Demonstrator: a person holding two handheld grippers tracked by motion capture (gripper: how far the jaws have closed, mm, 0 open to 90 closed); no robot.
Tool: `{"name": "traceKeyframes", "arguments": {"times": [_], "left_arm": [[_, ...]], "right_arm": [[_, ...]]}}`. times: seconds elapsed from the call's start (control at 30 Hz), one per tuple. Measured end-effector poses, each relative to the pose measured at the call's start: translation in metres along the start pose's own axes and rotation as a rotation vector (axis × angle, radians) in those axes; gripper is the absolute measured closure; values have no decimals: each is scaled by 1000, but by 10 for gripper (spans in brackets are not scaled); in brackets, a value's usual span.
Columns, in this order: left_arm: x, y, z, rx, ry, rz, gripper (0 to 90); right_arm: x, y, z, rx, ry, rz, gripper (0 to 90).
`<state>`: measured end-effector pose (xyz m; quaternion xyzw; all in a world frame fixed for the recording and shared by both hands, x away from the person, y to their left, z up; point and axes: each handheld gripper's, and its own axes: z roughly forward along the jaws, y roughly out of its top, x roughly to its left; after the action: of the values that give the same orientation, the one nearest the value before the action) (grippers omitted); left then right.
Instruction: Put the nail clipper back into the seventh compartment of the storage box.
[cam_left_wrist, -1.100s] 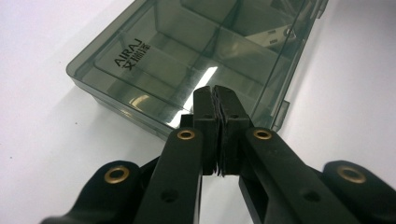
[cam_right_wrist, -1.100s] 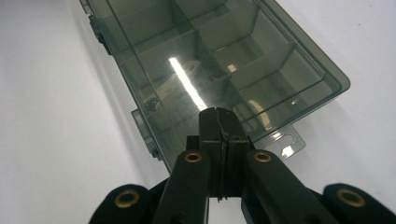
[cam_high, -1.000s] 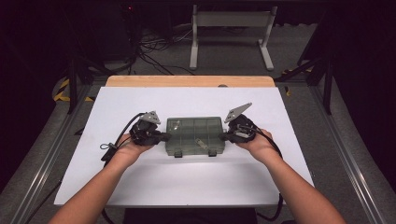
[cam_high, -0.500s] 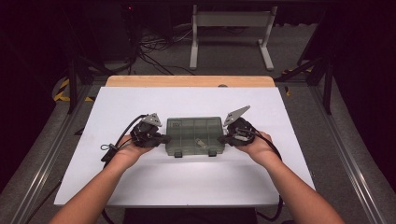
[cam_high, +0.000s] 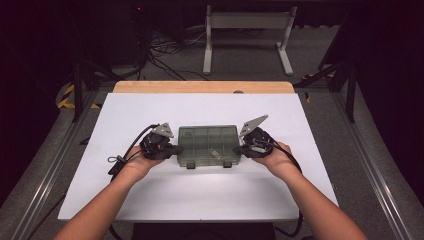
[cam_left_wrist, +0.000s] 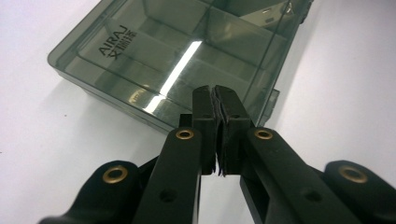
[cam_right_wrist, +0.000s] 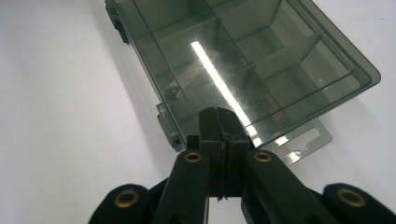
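The box (cam_high: 208, 145) lies mid-worktop (cam_high: 150, 110), long axis left to right, between the claws: left claw (cam_high: 176, 149) and right claw (cam_high: 237, 149), both pressed together, at its ends.

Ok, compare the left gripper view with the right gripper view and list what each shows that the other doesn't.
Left gripper view: the printed brand lettering on the lid's corner, beside the left gripper, whose jaws are shut.

Right gripper view: the clear hang tab with its slot at the box's end, two latches along one side, and the right gripper, jaws shut.

Both: the smoky transparent compartment box, lid closed, dividers visible through it, a light streak across the lid, lying on the white table.
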<state>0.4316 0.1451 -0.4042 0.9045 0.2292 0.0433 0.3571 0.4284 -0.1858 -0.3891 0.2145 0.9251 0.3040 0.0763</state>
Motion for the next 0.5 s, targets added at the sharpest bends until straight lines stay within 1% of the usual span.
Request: {"name": "traceKeyframes", "arguments": {"times": [0.03, 0.1, 0.2, 0.27, 0.37, 0.43, 0.5], "left_arm": [[-1, 0, 0, 2, -3, -1, 872], [-2, 0, 0, 7, 8, 16, 872], [-2, 0, 0, 8, 9, 9, 872], [-3, 0, 0, 9, 3, 10, 872], [-4, 0, 0, 10, 15, 14, 873], [-5, 0, 1, 9, 17, 20, 873], [-4, -1, 1, 4, 17, 15, 878]], "right_arm": [[0, 0, 0, 0, 0, 0, 900], [1, 0, 0, -1, -2, -2, 900], [2, 0, 0, 0, -6, -5, 900], [2, -1, 0, -7, 18, 1, 900], [3, -1, 0, -10, 12, -6, 900], [2, -2, 1, -20, 18, 3, 900], [2, -5, 1, -36, 22, 7, 900]]}}
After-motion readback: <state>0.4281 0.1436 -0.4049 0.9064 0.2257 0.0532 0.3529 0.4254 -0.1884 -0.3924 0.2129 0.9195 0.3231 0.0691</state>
